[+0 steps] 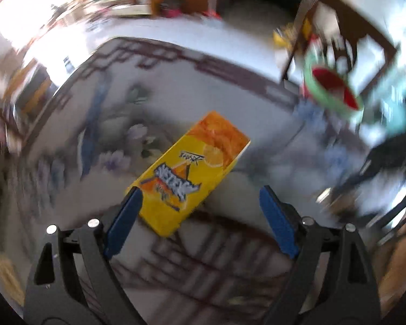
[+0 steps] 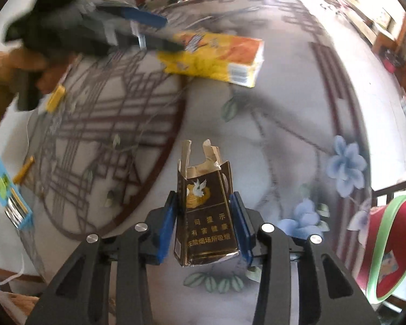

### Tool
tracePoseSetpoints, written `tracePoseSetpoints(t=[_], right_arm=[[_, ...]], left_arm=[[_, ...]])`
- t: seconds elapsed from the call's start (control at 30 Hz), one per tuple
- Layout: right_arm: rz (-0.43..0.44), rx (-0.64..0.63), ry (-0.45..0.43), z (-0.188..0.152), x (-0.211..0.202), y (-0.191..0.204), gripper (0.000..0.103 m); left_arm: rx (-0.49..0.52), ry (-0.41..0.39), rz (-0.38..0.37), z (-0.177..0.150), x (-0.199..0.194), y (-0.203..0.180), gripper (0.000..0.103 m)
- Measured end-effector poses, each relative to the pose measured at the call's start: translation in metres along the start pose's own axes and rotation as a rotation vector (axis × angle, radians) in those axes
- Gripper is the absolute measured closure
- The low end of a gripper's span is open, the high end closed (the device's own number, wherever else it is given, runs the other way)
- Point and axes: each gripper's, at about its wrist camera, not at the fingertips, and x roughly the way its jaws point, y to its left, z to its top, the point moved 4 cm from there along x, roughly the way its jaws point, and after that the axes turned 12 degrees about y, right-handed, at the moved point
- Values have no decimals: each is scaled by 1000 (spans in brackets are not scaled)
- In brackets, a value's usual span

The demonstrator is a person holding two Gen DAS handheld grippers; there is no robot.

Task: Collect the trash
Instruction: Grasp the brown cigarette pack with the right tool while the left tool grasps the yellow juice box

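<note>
The left gripper point(image 1: 200, 197) has its blue-padded fingers point(image 1: 124, 222) spread wide with nothing clamped. A yellow and orange rectangular cardboard drink carton point(image 1: 189, 173) lies flat on the patterned grey carpet point(image 1: 230, 100), its near end between the fingers and hard against the left pad; whether they touch is unclear through the motion blur. The carton looks light and fairly stiff, likely empty, with a glossy printed skin that may slip. Closing across its narrow width near the end closest to the fingers seems the sound hold.

In the right wrist view the right gripper point(image 2: 205, 216) is closed on a torn dark brown cardboard cigarette pack point(image 2: 205, 211), pinched by its two long sides, the ragged open top pointing away beyond the fingertips. It is thin, light card and already crumpled, so it would crush under a hard squeeze.

Left of these fingers lie a small blue and yellow packet point(image 2: 10, 197) and a short yellow stick point(image 2: 24, 173). Far to their right stands a red bin with a green rim point(image 2: 389, 246), probably the trash container. The open carpet between appears free of obstacles.
</note>
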Motion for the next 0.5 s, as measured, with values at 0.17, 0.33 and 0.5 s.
tracePoseSetpoints(t=[0.17, 0.33, 0.5], right_arm=[[27, 34, 1, 1, -4, -7, 63], [49, 31, 4, 4, -2, -1, 62], [52, 35, -6, 5, -7, -2, 62]], left_arm=[[52, 33, -22, 24, 32, 8, 15], [35, 64, -43, 38, 44, 20, 15], [0, 46, -13, 41, 45, 32, 16]])
